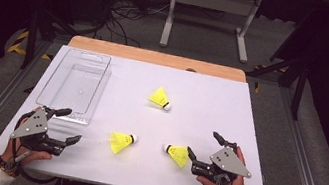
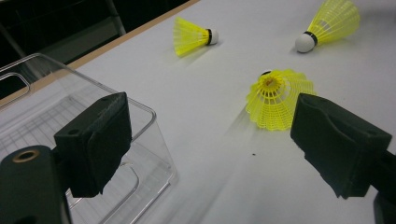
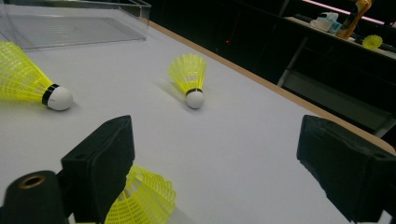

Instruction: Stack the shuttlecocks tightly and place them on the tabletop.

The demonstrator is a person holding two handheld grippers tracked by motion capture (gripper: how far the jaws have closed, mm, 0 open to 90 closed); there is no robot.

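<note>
I held both hand-held grippers, left (image 1: pixel 67 126) and right (image 1: pixel 202 147), wide open and empty. I judged the near-right shuttlecock (image 1: pixel 177 154), just beside my right jaw, could roll away if nudged.

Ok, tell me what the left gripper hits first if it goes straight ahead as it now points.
Most likely the nearest yellow shuttlecock, lying ahead of the open left gripper, slightly toward its right jaw. Depth is uncertain; the clear bin sits just off to the left.
</note>
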